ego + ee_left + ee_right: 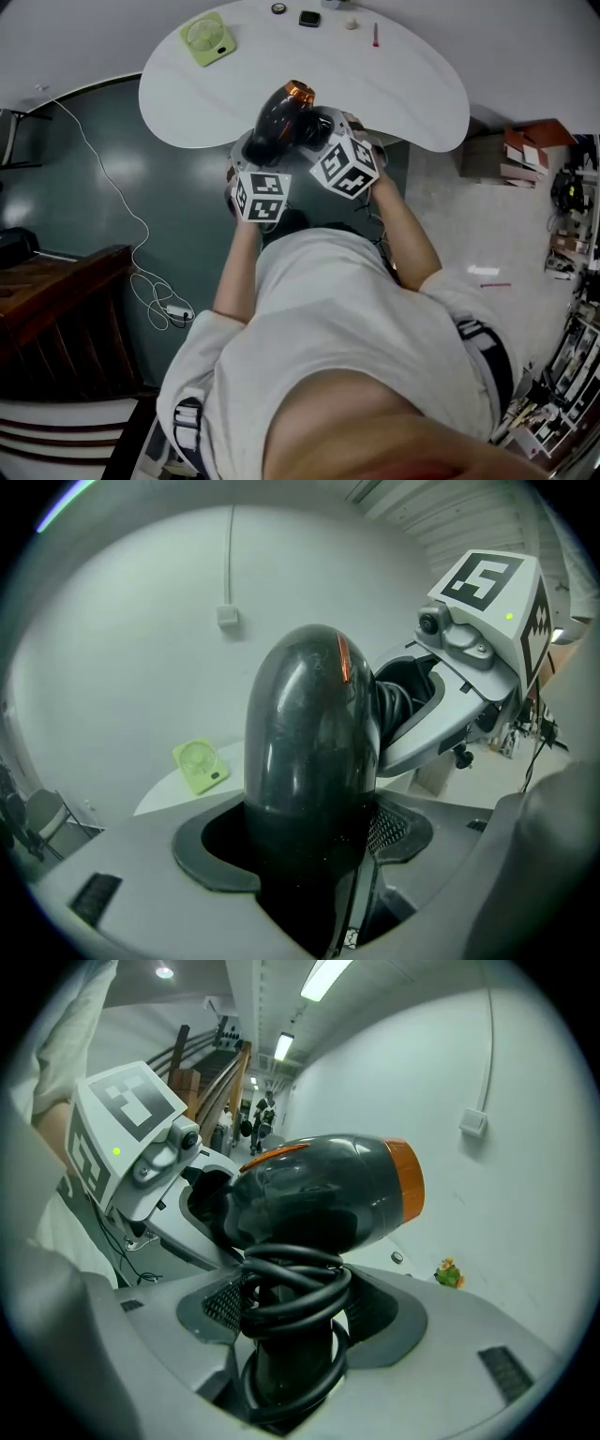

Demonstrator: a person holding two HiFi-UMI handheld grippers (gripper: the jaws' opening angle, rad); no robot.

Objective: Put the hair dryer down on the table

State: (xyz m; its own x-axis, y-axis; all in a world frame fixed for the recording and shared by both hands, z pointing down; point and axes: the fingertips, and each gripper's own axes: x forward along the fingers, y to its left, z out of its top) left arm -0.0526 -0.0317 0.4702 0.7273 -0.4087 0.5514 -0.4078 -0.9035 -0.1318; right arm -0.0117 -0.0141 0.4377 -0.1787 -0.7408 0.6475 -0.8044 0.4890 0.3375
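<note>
Hair dryer held over the bench near edge, looks not yet down.
Left tongs clamp the body, right tongs clamp the handle and coiled cord; two-point hold probably stops it swinging.

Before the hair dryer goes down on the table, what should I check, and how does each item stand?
Jaws of the left gripper shut on the black hair dryer with an orange ring: ok.
Jaws of the right gripper shut on its handle, wrapped in black cord: ok.
Bare stretch of the white rounded table ahead of the dryer: ok.
Light green mini fan off to the side: ok.
Dryer's height above the tabletop: cannot tell.
</note>
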